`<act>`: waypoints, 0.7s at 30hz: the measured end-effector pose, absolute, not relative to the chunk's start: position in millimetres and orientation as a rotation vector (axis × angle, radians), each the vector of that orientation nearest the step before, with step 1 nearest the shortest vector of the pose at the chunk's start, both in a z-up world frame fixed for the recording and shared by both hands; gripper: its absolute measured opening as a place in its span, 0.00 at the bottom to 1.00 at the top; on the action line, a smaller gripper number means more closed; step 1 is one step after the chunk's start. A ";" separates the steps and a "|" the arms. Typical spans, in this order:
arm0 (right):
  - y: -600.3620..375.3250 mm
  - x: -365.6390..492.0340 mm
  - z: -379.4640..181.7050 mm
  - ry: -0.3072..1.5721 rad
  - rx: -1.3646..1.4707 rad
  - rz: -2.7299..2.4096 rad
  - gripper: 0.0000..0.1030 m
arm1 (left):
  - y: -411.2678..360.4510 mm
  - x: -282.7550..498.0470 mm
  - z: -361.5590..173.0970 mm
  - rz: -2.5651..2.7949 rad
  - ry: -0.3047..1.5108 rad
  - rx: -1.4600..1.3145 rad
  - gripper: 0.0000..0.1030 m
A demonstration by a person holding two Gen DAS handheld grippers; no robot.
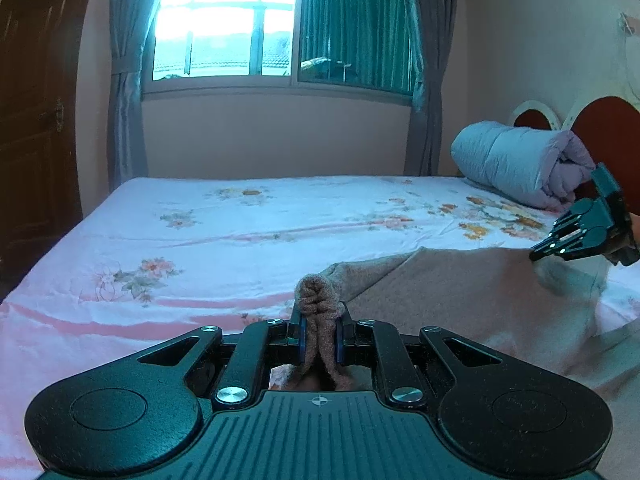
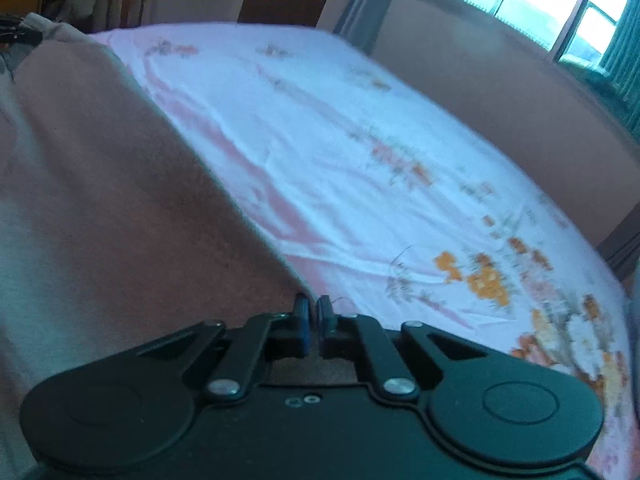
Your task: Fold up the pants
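Observation:
The brownish-pink pants (image 1: 460,300) lie spread over the near right part of the bed. My left gripper (image 1: 320,320) is shut on a bunched end of them, and the cloth bulges out above its blue pads (image 1: 303,340). My right gripper (image 1: 534,257) comes in from the right with its tips at the pants' far edge, where the cloth rises to meet them. In the right wrist view the pants (image 2: 120,200) fill the left side. There my right gripper (image 2: 314,308) has its jaws together at the garment's edge. The pinched cloth itself is hard to make out.
The bed has a white sheet with pink stripes and flowers (image 1: 240,220) (image 2: 340,140). A rolled pale-blue duvet (image 1: 516,160) lies by the red headboard (image 1: 608,124). Beyond the bed are a window with grey curtains (image 1: 280,24) and a dark wooden door (image 1: 32,120).

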State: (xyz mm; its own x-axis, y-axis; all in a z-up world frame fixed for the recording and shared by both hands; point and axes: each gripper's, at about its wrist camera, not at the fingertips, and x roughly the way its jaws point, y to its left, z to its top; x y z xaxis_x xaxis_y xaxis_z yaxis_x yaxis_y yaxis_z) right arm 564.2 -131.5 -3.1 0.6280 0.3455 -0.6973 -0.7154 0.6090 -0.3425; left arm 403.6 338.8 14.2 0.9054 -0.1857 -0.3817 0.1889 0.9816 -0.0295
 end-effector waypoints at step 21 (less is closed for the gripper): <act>-170.7 272.5 32.3 0.507 -0.852 0.550 0.00 | 308.2 226.9 2.0 -0.325 0.475 0.023 0.14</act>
